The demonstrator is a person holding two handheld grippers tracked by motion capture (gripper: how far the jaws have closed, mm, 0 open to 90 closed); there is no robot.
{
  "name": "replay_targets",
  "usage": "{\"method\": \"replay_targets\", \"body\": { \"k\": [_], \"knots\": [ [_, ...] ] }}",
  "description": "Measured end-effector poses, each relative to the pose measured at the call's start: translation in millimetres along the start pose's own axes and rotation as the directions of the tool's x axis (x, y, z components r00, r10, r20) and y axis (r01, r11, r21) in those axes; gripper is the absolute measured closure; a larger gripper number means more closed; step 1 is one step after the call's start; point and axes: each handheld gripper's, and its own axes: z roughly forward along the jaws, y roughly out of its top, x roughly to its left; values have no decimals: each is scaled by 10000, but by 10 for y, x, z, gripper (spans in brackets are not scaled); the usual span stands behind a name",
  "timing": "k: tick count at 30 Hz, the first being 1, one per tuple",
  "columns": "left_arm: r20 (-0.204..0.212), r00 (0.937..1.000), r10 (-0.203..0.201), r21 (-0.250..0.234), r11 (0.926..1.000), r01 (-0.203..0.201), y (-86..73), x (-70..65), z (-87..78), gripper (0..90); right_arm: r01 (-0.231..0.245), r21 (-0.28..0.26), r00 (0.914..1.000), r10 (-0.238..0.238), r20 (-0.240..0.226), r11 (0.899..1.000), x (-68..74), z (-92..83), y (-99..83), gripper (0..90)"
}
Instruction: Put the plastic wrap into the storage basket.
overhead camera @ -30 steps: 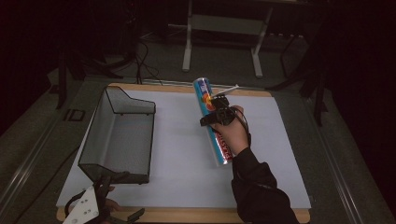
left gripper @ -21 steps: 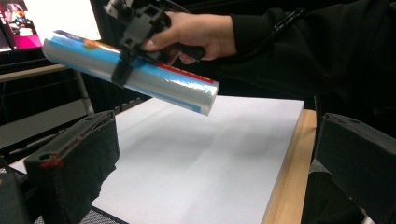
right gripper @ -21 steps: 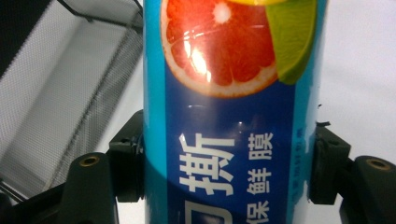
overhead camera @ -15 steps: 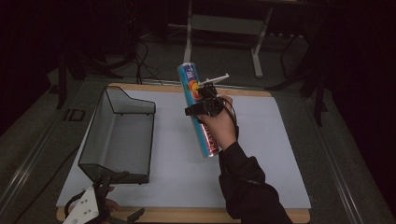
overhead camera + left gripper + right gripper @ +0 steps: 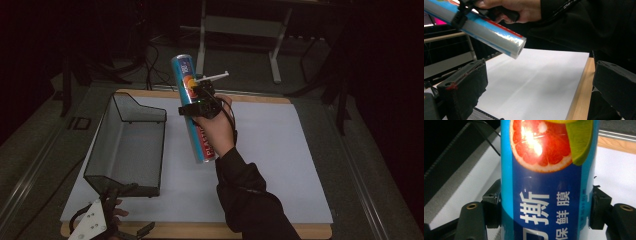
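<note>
Blue cling-film roll (image 5: 194,110) clamped crosswise in right gripper (image 5: 199,104), long axis tilted, beside wire-mesh basket (image 5: 107,145); left gripper (image 5: 539,97) open, empty.

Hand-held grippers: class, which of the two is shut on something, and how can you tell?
The right hand-held gripper: its jaws clamp the blue roll above the table. The left hand-held gripper, by the mesh basket, has its jaws apart, holding nothing.

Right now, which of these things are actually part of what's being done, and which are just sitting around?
In use:
- blue roll of cling film, clamped in the right gripper
- black mesh basket, probably where the roll goes
- left gripper, open by the basket

Just there:
- white mat
- metal stand behind the table
</note>
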Motion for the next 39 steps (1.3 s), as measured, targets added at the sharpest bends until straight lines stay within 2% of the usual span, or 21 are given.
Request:
{"method": "replay_targets", "body": {
  "k": [4, 8, 12, 14, 17, 21, 27, 33, 39],
  "knots": [
    [0, 10000, 34, 64, 10000, -34, -2, -10, 5, 6, 55, -245, 9996, -62, -272, 9997, 137, 39, 36, 316],
    [1, 9999, 146, 205, 9997, -146, -6, -19, 13, 6, 48, -483, 9995, -64, -324, 9988, 274, 80, 59, 316],
    [-7, 9998, 177, 278, 9995, -177, -7, -29, 19, 6, -247, -653, 9985, 214, -508, 9976, 372, 143, 77, 316],
    [9, 9999, 144, 239, 9996, -144, -6, -31, 16, 6, -90, -700, 9987, 55, -501, 9975, 449, 187, 81, 316],
    [18, 9999, 140, 229, 9996, -141, -5, -29, 12, 6, -152, -783, 9974, 96, -717, 9968, 567, 255, 82, 316],
    [-7, 9999, 171, 247, 9996, -171, -4, -30, 8, 6, -107, -964, 9971, 34, -757, 9953, 739, 346, 79, 316],
    [-4, 9999, 108, 167, 9998, -108, 2, -26, -8, 6, 6, -895, 9953, -93, -967, 9960, 941, 490, 79, 316],
    [-71, 10000, 47, 157, 9999, -46, -5, -16, -20, 6, -244, -922, 9929, 134, -1185, 9954, 1077, 661, 17, 316],
    [-210, 9998, 42, 133, 9999, -39, -3, -7, -31, 6, -387, -810, 9948, 308, -968, 9960, 1159, 884, -124, 316]
  ]
}}
